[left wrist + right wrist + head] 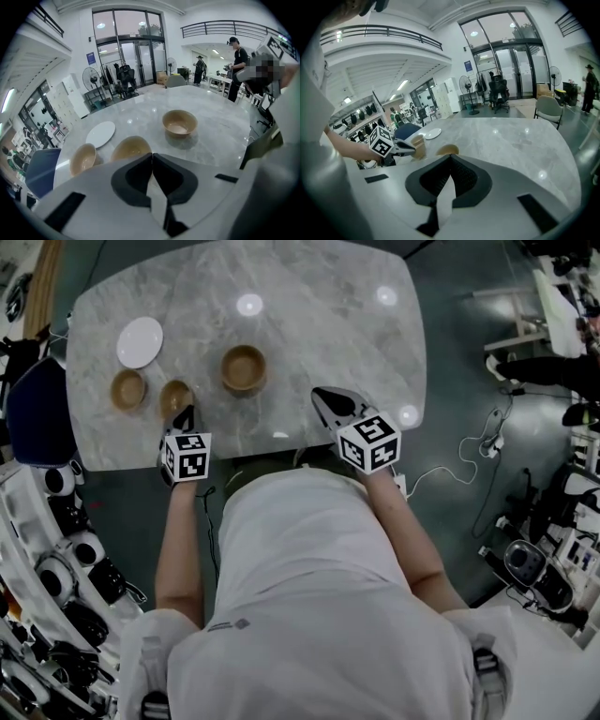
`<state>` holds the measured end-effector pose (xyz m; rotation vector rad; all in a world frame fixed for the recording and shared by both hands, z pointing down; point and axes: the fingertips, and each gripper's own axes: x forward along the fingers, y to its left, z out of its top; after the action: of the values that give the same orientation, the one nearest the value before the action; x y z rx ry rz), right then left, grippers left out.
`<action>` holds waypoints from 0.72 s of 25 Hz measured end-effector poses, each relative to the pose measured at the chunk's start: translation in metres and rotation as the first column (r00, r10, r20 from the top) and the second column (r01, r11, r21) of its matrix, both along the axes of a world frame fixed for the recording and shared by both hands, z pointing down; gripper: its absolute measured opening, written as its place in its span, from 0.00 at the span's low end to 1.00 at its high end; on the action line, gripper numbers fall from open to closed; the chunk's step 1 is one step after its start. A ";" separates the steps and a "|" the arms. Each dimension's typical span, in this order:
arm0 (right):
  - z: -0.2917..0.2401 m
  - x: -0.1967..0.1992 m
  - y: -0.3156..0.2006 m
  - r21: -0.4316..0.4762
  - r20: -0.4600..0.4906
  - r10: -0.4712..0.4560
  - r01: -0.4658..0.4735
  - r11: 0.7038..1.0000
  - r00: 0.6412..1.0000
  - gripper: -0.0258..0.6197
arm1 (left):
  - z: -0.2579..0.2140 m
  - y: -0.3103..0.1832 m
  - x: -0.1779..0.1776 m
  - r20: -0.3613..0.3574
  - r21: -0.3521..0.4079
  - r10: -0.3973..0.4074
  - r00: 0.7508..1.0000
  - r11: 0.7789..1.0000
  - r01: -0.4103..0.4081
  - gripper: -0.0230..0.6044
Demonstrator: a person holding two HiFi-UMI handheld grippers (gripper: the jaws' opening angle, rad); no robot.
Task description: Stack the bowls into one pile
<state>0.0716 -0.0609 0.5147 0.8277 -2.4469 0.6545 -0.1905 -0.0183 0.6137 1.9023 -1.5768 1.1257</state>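
- middle bowl [173, 395]: nearer the person than the white plate [140, 341] and slightly to its right, near the table's front edge; the right gripper view shows it tipped
- left gripper [184, 415]: nearer the person than the plate, jaws clenched on the middle bowl's near rim, tips meeting at the rim in the left gripper view
- left bowl [128, 389]: just in front of the plate on the person's side, upright on the table, close beside the middle bowl, not stacked
- large bowl [244, 368]: right of the plate, standing alone and upright, apart from the other two bowls
- right gripper [319, 395]: well right of the plate, past the large bowl, over the table's front edge; jaws pressed together with nothing between them, touching no bowl
- white plate: flat near the table's left end, nothing on it
- marble table [319, 324]: grey; all three bowls sit toward the plate's side, none nested
- person: white top, bare forearms running to both grippers
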 end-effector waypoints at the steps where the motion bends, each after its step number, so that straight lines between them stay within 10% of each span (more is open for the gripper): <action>1: 0.000 0.001 -0.001 0.001 0.005 0.005 -0.005 1.000 1.000 0.06 | -0.003 -0.003 0.002 0.003 0.003 0.007 1.000 1.000 -0.007 0.05; 18: -0.003 0.042 -0.003 0.010 0.028 0.089 -0.089 0.996 0.996 0.06 | -0.046 -0.053 0.068 -0.008 0.068 0.133 0.991 0.989 -0.132 0.05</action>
<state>0.1137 -0.0636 0.5115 0.9429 -2.4522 0.6891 -0.1220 -0.0708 0.5674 2.0809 -1.5185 1.1253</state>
